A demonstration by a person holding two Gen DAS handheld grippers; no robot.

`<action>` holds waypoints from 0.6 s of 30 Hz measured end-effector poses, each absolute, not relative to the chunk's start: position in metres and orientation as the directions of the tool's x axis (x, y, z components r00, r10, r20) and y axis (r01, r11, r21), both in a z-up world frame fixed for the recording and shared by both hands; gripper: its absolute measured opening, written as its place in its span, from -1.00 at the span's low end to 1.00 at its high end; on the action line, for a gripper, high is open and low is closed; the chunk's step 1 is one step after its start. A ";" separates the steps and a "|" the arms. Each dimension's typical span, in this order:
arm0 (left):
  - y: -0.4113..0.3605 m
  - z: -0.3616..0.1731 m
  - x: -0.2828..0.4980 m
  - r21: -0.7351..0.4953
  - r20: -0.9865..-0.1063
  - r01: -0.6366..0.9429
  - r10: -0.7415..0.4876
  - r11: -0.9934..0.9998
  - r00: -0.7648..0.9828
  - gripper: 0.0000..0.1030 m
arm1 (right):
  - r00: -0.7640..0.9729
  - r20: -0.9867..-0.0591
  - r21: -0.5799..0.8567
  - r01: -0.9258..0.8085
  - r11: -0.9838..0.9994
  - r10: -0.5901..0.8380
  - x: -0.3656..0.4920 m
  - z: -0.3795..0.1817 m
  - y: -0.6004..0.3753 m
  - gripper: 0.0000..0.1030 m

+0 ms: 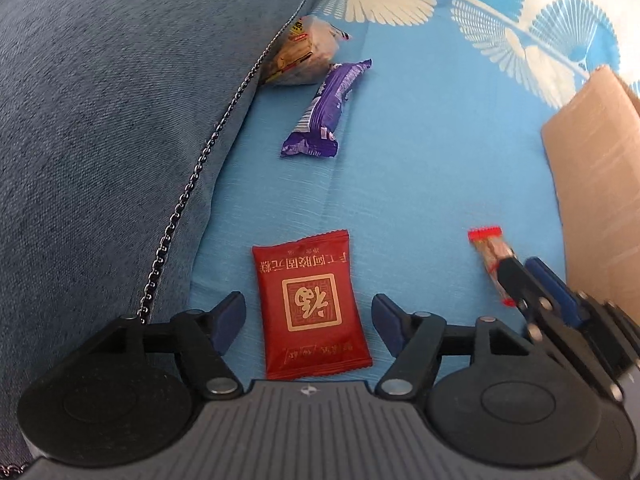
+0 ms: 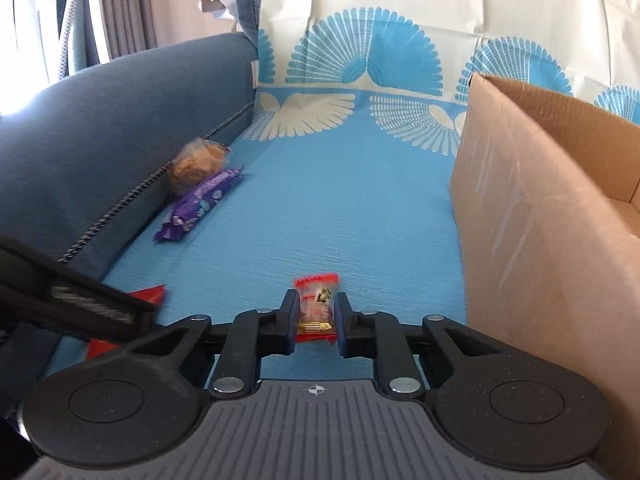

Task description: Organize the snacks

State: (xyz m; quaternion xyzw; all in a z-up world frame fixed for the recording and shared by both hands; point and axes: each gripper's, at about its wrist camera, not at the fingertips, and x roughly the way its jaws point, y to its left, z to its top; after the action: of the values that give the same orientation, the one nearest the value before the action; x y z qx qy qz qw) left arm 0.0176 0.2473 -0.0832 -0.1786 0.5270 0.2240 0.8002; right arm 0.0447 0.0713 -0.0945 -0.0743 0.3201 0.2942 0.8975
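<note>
We see the left gripper (image 1: 308,320) with its jaws apart, straddling the red packet (image 1: 310,306) that lies flat on the blue cloth (image 1: 420,184), untouched by either pad. The right gripper (image 2: 314,320) has its jaws clamped on a small red-ended candy (image 2: 316,306). Ahead of the left jaws lies a purple bar (image 1: 324,112), with a clear-wrapped snack (image 1: 304,50) beyond it. The cardboard box (image 2: 540,200) stands just right of the right jaws.

A flat red foil sachet with gold print (image 1: 312,306) lies on the blue cloth. A small clear candy wrapper with red ends (image 2: 316,308) is pinched upright. A purple wrapped bar (image 1: 324,110) lies farther off, touching a clear packet of brown biscuits (image 1: 302,50). An open brown cardboard box (image 2: 532,208) stands to the right.
</note>
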 end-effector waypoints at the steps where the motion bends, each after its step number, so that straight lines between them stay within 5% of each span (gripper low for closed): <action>1: 0.246 -0.083 0.018 -0.041 -0.923 -0.545 0.177 0.838 0.341 0.42 | 0.619 -0.620 0.052 -0.582 0.812 0.483 0.041 -0.092 0.070 -0.64; 7: 0.242 -0.079 0.012 -0.038 -0.913 -0.523 0.183 0.851 0.365 -0.06 | 0.587 -0.647 0.042 -0.610 0.791 0.487 0.012 -0.088 0.062 -0.68; 18: 0.236 -0.065 -0.005 -0.126 -0.890 -0.460 0.105 0.879 0.445 -0.07 | 0.539 -0.692 0.072 -0.610 0.789 0.480 -0.026 -0.081 0.047 -0.68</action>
State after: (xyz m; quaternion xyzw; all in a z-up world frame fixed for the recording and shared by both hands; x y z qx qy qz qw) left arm -0.0050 0.2361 -0.0646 -0.1779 0.4988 0.1699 0.8311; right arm -0.0260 0.0469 -0.0811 -0.0892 0.3648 0.3121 0.8726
